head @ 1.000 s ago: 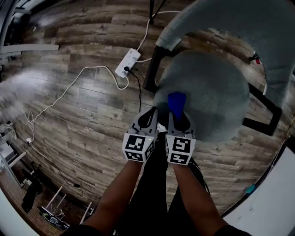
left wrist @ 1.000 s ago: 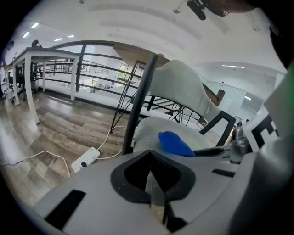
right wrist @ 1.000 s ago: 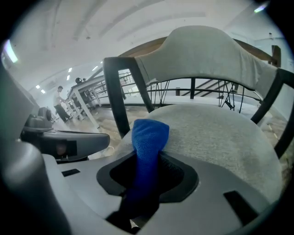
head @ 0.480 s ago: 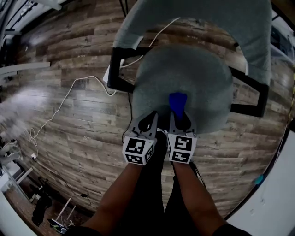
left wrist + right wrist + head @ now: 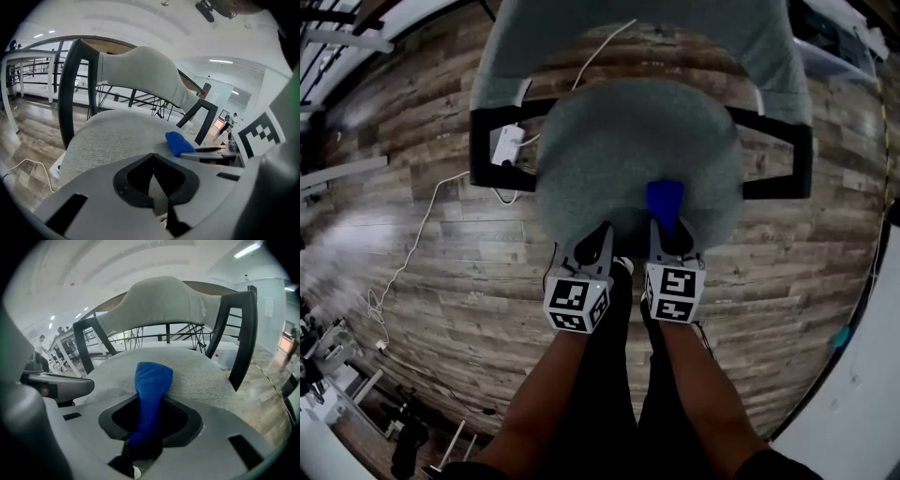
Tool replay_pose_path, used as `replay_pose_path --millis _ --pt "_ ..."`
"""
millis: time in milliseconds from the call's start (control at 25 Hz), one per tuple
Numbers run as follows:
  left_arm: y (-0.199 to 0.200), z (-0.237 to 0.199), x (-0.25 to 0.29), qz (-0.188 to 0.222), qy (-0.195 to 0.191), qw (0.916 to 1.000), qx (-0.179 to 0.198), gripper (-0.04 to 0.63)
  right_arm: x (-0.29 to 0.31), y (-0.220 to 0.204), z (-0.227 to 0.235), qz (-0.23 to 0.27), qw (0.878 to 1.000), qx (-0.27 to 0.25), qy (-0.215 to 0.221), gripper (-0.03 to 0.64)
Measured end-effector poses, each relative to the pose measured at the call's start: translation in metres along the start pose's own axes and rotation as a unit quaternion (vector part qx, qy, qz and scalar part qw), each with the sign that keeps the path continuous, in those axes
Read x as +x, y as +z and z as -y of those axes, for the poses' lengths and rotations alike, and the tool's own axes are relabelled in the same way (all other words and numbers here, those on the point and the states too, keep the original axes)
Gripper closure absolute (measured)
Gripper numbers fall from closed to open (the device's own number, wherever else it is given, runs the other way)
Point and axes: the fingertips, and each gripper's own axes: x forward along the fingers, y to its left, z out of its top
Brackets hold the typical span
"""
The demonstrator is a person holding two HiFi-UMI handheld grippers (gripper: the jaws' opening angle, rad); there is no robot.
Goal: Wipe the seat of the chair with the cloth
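Standing next to this setup: a person holds a gripper in each hand over a grey upholstered chair on a wood-plank floor (image 5: 431,262). The right gripper (image 5: 672,240) has its jaws clamped on a blue cloth (image 5: 664,201). The cloth is bunched into a narrow roll that runs up through the jaws, and its rounded free end pokes out forward over the seat (image 5: 619,141). It sits at the front part of the round seat, a bit right of the middle as the person sees it, and the tip looks like it's lying on the fabric, though I honestly can't tell how hard it's pressed. The left gripper (image 5: 602,234) is just beside the right one, over the seat's front edge, with its jaws closed together and nothing pinched in them. Whether it touches the seat I can't say. Both marker cubes face up toward the person's head. The curved grey backrest (image 5: 637,37) is on the far side, with black frame pieces (image 5: 484,150) on either side of the seat. Off to the left on the floor there's a white power strip (image 5: 507,142), partly behind the frame, with a white cable (image 5: 417,239) trailing away from it.
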Motion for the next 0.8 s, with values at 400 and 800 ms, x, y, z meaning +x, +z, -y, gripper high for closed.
replay_pose_path --millis 400,800 --pt "-0.013 0.039 0.016 -0.018 -0.027 0.9994 0.014 0.594 -0.017 -0.007 0.054 0.002 1.000 0.009 -0.029 0.486" --pt "-0.001 0.067 0.027 -0.007 -0.035 0.9994 0.005 0.594 -0.033 -0.018 0.109 -0.004 0.998 0.032 -0.051 0.486"
